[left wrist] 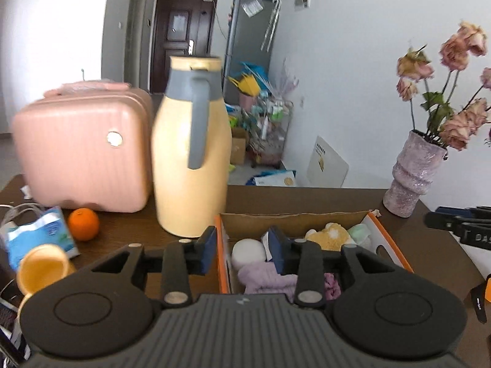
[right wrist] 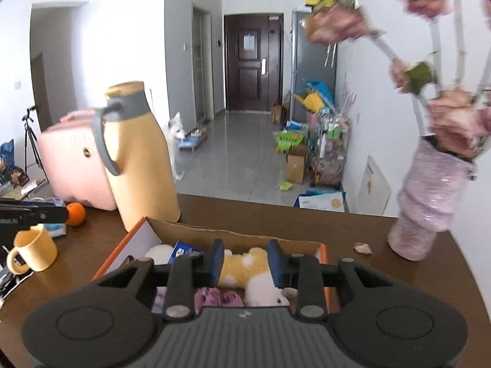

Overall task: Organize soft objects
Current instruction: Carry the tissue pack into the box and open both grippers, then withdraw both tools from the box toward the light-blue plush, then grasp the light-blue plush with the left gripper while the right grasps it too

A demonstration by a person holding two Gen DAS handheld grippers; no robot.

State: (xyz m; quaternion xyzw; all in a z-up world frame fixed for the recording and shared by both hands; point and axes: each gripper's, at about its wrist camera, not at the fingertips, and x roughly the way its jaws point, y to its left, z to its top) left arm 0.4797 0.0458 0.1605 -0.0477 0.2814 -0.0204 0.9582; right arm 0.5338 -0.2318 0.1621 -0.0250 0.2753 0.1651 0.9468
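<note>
In the left wrist view, the left gripper (left wrist: 242, 251) sat low at centre with its jaws apart and empty, straddling the left wall of the cardboard box (left wrist: 294, 218). Inside lay a white ball (left wrist: 248, 253), a lilac cloth (left wrist: 267, 279) and a yellow plush (left wrist: 331, 235). In the right wrist view, the right gripper (right wrist: 245, 262) hung over the box at lower centre, likewise spread and holding nothing, the yellow plush showing between its pads. No soft item appeared loose on the table (right wrist: 260, 214), so the sorting looked nearly finished.
</note>
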